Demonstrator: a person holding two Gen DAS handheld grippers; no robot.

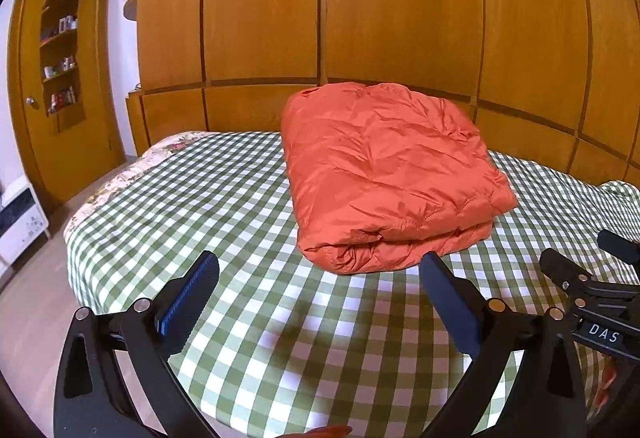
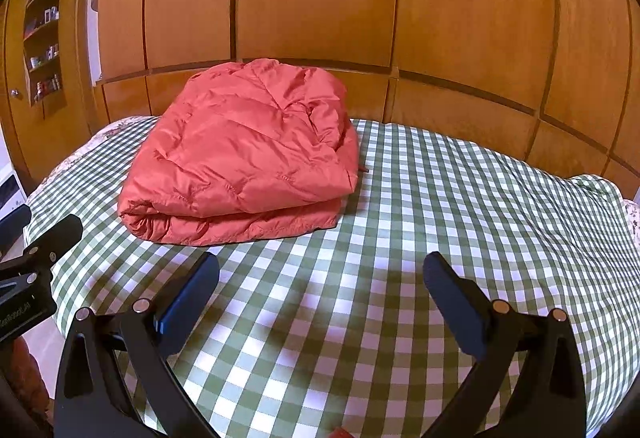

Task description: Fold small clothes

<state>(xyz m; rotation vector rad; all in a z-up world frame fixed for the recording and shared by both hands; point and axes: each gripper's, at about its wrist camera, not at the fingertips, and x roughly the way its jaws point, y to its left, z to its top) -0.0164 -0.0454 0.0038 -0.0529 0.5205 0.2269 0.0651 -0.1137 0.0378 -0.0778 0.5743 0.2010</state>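
At far left, a wooden door [image 1: 60, 86] with a recessed shelf niche [image 1: 62, 52] holding small bottles and jars, too small to identify. Wooden wardrobe panels [image 1: 360, 6] run along the whole far side of the bed. Bed covered in green-and-white checked sheet [image 1: 224, 206], floral bedding [image 1: 120, 182] showing along its left edge. Left gripper [image 1: 318, 278] hangs over the near edge of the bed, fingers spread wide, nothing between the blue pads [image 1: 188, 294]; its tips are near the jacket's front edge but not touching it. Orange puffer jacket [image 1: 384, 174] lies folded into a compact, puffy rectangle toward the far edge of the bed, left of centre in the right wrist view, fold line facing the near edge, layers stacked. Right gripper [image 2: 320, 278] to the right of it over bare checked sheet, also spread wide and empty, clear of the jacket. Each gripper's black body shows at the other view's edge.
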